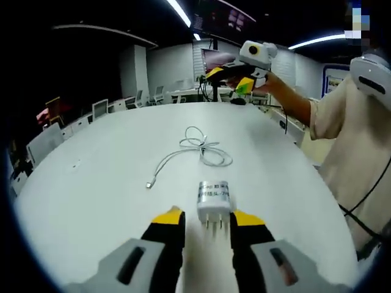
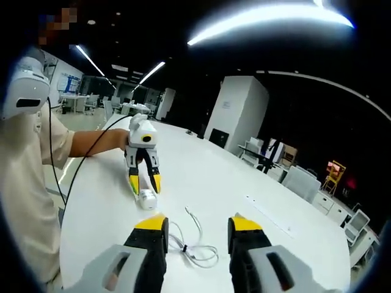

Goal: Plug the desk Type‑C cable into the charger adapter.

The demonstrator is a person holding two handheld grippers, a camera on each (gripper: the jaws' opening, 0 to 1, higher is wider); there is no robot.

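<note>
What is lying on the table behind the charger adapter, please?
Behind the charger adapter, the white cable lies loosely coiled on the white table, one plug end pointing away. The left gripper has its jaws either side of the adapter's prongs.

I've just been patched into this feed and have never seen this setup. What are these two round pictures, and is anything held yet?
No robot here: a person holds a two-jaw gripper in each hand, and each carries a fisheye camera looking along its own yellow-tipped jaws.

In the left gripper view, the left gripper is open, its jaws on either side of the white adapter, prongs toward the camera. It does not look clamped. Beyond it lies the loose white cable on the white table; the right gripper hangs above the far edge.

In the right gripper view, the right gripper is open and empty above the cable. The left gripper points down at the adapter.
</note>
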